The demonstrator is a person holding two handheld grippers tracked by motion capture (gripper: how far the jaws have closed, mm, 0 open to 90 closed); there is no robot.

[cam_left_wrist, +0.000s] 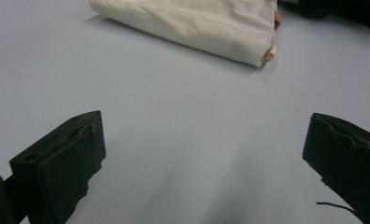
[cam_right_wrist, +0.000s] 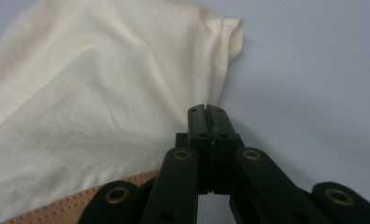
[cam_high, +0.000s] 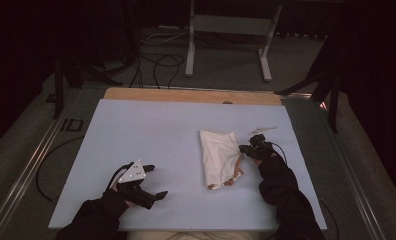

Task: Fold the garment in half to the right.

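The folded cream cloth [cam_high: 219, 157] lies right of centre in the high view, on the pale blue table [cam_high: 151, 130]. The right gripper [cam_high: 247, 148] has its jaws pressed together at the cloth's right edge, apparently pinching the hem; so thin a bite could slip, or drag the fold open. The left gripper [cam_high: 158, 194], jaws spread and empty, sits lower left with bare surface all round, though the table's near edge is close

Right gripper [cam_right_wrist: 206, 111]: jaws pressed together at the cloth's edge
Cloth [cam_right_wrist: 94, 107]: cream, folded, tan band along bottom
Table [cam_right_wrist: 314, 70]: pale blue
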